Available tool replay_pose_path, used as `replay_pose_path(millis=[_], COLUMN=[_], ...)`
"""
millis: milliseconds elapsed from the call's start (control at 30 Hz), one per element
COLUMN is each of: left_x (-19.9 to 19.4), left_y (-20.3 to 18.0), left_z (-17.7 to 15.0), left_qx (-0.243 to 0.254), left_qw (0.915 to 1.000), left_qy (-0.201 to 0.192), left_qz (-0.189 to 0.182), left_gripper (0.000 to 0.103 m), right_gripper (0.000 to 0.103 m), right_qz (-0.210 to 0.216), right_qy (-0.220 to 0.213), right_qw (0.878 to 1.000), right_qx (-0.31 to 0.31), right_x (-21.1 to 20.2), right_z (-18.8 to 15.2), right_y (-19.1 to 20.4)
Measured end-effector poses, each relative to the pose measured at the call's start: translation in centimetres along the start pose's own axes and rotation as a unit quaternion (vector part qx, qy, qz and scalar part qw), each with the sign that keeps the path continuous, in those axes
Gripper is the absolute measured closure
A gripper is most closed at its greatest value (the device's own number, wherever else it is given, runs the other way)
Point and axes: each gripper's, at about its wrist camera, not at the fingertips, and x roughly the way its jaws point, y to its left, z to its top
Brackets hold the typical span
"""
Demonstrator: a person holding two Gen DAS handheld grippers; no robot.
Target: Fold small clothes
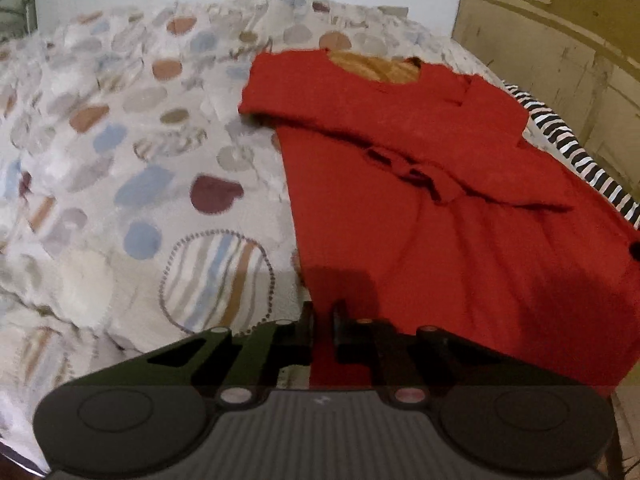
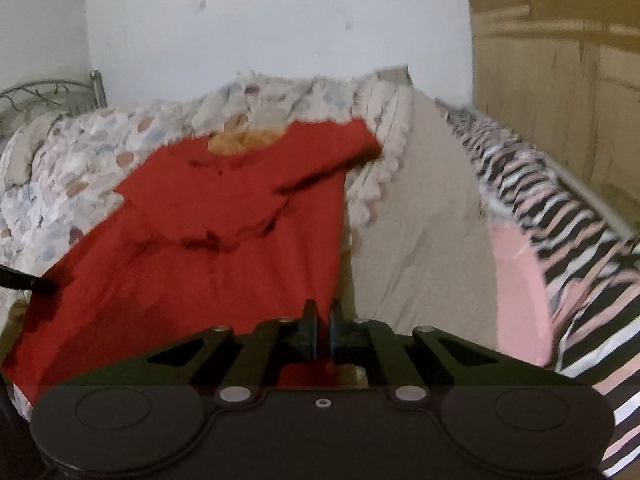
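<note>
Two grippers hold the near hem of one red dress [image 1: 440, 168], which lies flat on a bed with its long axis running away from both cameras: hem nearest, neckline with an orange lining farthest. Both sleeves are already folded in across the chest. The left gripper [image 1: 322, 320] sits at the hem's left corner, with red cloth running down between its nearly closed fingers. The right gripper [image 2: 323, 322] sits at the hem's right corner; its jaws are likewise drawn together, and a strip of red shows between and below them, so it too appears clamped on the fabric. In the right wrist view, the tip of the left gripper shows at the far left edge, on the dress's opposite side. Neither hand is nearer the neckline; both are level at the hem, so the likely next move is to carry the hem forward over the body toward the collar, keeping the two corners even so the fold lands square.

Under the dress is a pale bedspread [image 1: 132, 184] printed with brown, blue and maroon spots. A plain beige sheet [image 2: 424, 240] lies to the dress's right, and beyond it a striped black, white and pink cloth [image 2: 560, 240]. Behind stands a white wall [image 2: 280, 20], with a wooden wardrobe [image 2: 560, 60] at the right and a metal bed frame [image 2: 60, 92] at the left.
</note>
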Motion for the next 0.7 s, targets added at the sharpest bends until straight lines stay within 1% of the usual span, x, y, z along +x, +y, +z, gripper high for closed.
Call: replay_pose_path(millis=[67,133,200,267,367,400,433,467,500,533,567,633,667,700], left_x=[-0.8,-0.4,0.8,1.3,0.9,0.8,0.6,0.3,0.1,-0.4,-0.8,-1.9,-2.3,-2.6], left_y=[0.1,0.2,0.1,-0.4,-0.7,-0.7,-0.7,-0.7,-0.7,-0.8,-1.0,-1.7,-2.2,-2.8], left_z=[0.1,0.1,-0.1,-0.3,-0.3,-0.3,-0.3,-0.3,-0.2,-0.2,-0.2,-0.2,-0.2,-0.2], left_qx=[0.001,0.000,0.002,0.016,0.024,0.023,0.021,0.019,0.017,0.013,0.014,0.032,0.045,0.057], left_qw=[1.0000,0.9999,0.9998,0.9994,0.9994,0.9994,0.9993,0.9993,0.9992,0.9989,0.9985,0.9968,0.9960,0.9949], left_qy=[-0.007,-0.001,0.015,0.018,0.015,0.014,0.013,0.010,0.006,-0.005,-0.018,-0.045,-0.051,-0.056], left_qz=[0.004,0.012,0.016,0.025,0.020,0.022,0.027,0.032,0.036,0.044,0.050,0.058,0.059,0.062], left_gripper=[0.096,0.096,0.096,0.095,0.087,0.082,0.073,0.066,0.045,0.025,0.020,0.010,0.007,0.000], right_gripper=[0.100,0.100,0.100,0.099,0.094,0.085,0.073,0.067,0.056,0.047,0.043,0.031,0.028,0.023], right_qz=[-0.002,-0.004,-0.009,-0.010,-0.001,0.001,0.002,0.003,0.004,0.005,0.007,0.013,0.013,0.013], right_qy=[-0.010,-0.007,0.015,0.029,0.019,0.014,0.006,-0.002,-0.006,-0.013,-0.018,-0.022,-0.023,-0.024], right_qw=[1.000,1.000,1.000,0.999,1.000,1.000,1.000,0.999,0.999,0.998,0.996,0.992,0.988,0.985], right_qx=[-0.006,-0.014,-0.014,-0.011,-0.007,-0.013,-0.023,-0.037,-0.050,-0.066,-0.086,-0.127,-0.150,-0.170], right_x=[-0.9,-0.9,0.3,1.3,0.7,0.3,-0.4,-1.1,-1.7,-2.4,-3.2,-4.4,-5.0,-5.5], right_z=[0.6,0.5,-0.2,-1.0,-1.3,-1.3,-1.3,-1.3,-1.4,-1.6,-1.8,-2.5,-3.0,-3.4], right_y=[-0.4,-0.3,-0.4,-0.7,-0.6,-0.5,-0.4,-0.2,0.1,0.4,0.8,1.6,2.1,2.5])
